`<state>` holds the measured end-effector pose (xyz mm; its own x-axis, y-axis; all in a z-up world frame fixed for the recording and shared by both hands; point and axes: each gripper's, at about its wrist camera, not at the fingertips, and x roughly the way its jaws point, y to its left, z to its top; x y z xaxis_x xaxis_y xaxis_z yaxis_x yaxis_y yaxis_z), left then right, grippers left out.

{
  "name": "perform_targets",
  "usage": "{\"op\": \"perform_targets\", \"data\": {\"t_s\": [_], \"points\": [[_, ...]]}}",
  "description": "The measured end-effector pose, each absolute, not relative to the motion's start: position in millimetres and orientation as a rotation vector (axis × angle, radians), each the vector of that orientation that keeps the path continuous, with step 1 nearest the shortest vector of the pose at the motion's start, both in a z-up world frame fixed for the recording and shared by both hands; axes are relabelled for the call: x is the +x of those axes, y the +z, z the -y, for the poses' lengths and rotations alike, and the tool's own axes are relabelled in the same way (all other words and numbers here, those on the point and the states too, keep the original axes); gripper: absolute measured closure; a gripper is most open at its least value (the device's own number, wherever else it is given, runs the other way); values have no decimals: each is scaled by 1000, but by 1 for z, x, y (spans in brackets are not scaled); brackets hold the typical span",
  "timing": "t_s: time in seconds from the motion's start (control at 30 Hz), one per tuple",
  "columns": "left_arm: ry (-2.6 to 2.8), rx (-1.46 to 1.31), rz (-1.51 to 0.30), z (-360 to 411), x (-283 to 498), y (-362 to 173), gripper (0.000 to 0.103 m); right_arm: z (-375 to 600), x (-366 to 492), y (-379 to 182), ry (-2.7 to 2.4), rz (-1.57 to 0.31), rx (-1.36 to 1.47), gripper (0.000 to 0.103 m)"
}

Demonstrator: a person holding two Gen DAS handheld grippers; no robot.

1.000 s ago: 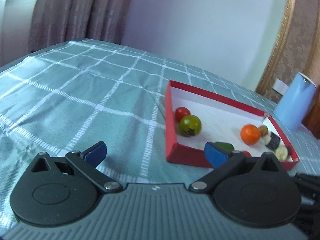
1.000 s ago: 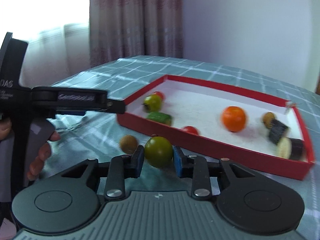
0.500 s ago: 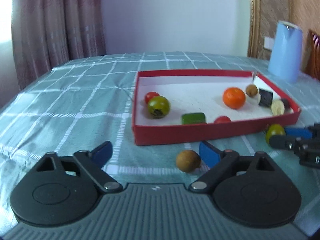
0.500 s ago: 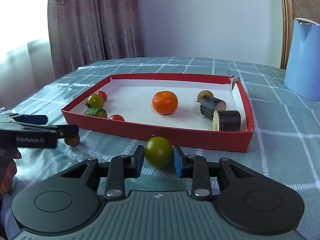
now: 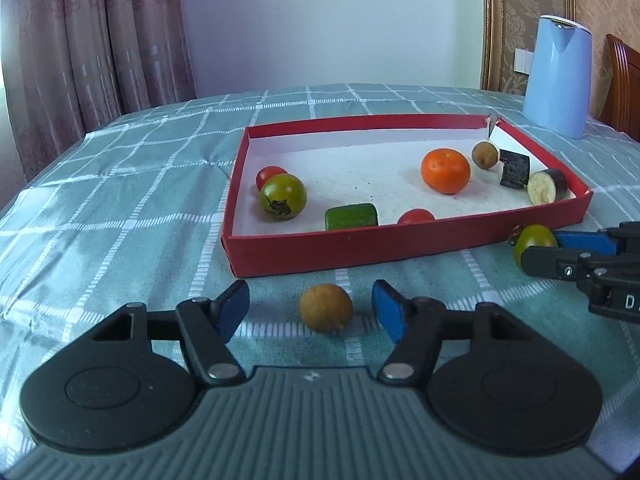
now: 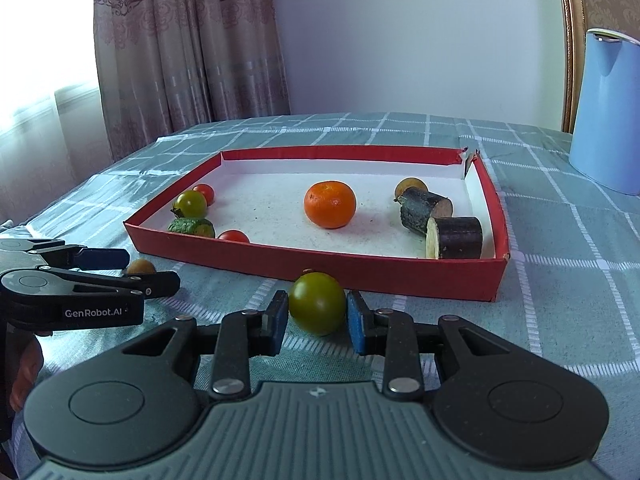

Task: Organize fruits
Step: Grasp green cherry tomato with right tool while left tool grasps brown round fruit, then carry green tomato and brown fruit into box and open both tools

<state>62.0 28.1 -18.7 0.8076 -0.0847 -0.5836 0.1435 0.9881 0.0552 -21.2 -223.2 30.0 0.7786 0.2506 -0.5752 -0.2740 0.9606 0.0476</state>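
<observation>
Black grippers, blue-padded fingers [image 5: 386,308] (white "GenRobot.AI" lettering), silver screws

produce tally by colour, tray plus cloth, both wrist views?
Green tomatoes: 2, one in the red tray at, one between the right gripper's pads
Red cherry tomatoes: 2
Orange: 1
Brown round fruits: 2
Green cucumber piece: 1
Dark eggplant pieces: 2
Total: 10

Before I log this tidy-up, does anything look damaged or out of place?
Yes. The red tray has a torn far right corner. A brown fruit and a green tomato sit outside it on the cloth.
</observation>
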Motion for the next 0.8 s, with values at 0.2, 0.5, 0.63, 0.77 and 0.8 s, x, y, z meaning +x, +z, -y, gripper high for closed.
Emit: {"op": "perform_targets", "data": {"t_s": [0.2, 0.5, 0.63, 0.77, 0.8], "points": [[-146, 91, -614, -25, 61, -17, 69, 224, -22, 30, 284, -616, -36, 73], [-149, 95, -605, -20, 57, -18, 78, 224, -21, 30, 284, -615, -37, 73], [-147, 97, -603, -19, 57, -18, 79, 224, -22, 30, 285, -613, -34, 72], [-142, 100, -601, -19, 56, -18, 79, 224, -23, 31, 281, -605, -31, 72], [-140, 102, -600, -18, 55, -18, 79, 225, -23, 31, 279, -600, -28, 72]]}}
